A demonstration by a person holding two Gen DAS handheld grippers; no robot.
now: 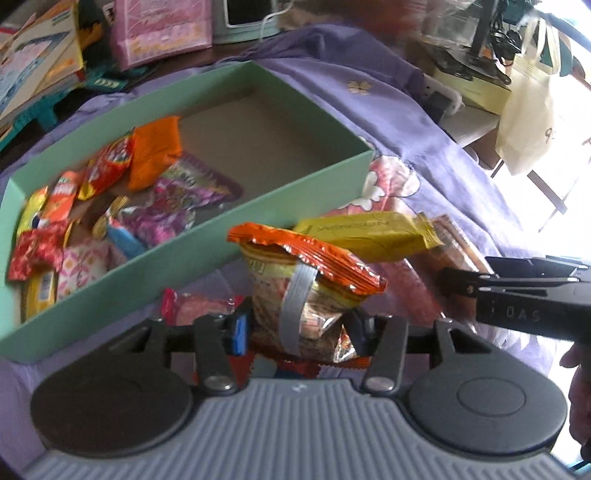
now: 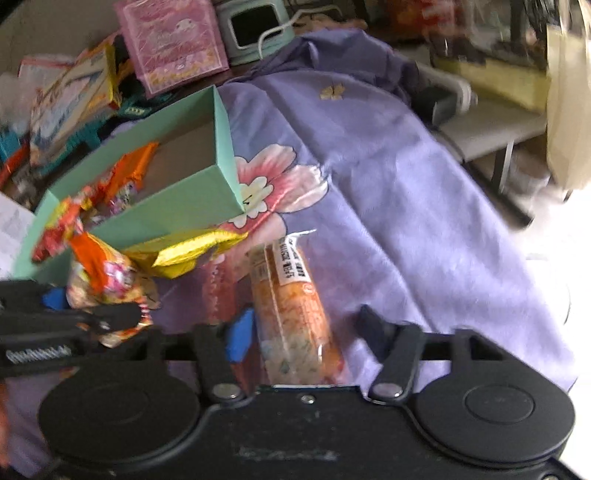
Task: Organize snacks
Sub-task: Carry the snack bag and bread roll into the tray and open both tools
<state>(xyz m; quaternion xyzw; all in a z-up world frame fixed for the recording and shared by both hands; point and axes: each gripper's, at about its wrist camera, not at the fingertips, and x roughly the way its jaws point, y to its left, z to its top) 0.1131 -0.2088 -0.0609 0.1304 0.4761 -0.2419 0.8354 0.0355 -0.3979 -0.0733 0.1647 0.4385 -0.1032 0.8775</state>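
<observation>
1. The left claw (image 1: 299, 326) is clenched on an orange-topped snack bag (image 1: 306, 258). Its blue pad sits against one side of the bag and its dark pad against the other, and the crinkled orange seal stands up above the fingers.
2. This bag is just outside the near long wall of the green box (image 1: 207, 254), over the purple flowered cloth (image 1: 424, 155).
3. A yellow packet (image 1: 369, 232) lies just behind the bag, close to the box's near corner. A small red-and-clear packet (image 1: 199, 306) lies on the cloth just beside the left claw's blue pad.
4. The right claw (image 2: 304, 330) is released but straddles a long orange tube snack (image 2: 291, 314) lying on the cloth. Its blue pad is at the wrapper's left side, while the dark pad stands off the right side with cloth showing between them.
5. The tube snack points away from the right wrist camera and has a white label with dark print near its far end. It lies to the right of the yellow packet, near the box's corner.
6. The box's left part is filled with loose snacks, among them an orange packet (image 1: 157, 151) and a purple packet (image 1: 184, 199) (the rest are red, yellow and pink wrappers, too blurred to read). Its right part shows bare brown floor.
7. Beyond the box stand a pink bag (image 1: 162, 29) and stacked printed cartons (image 1: 40, 62), and a white tote (image 1: 528, 110) hangs at the far right
</observation>
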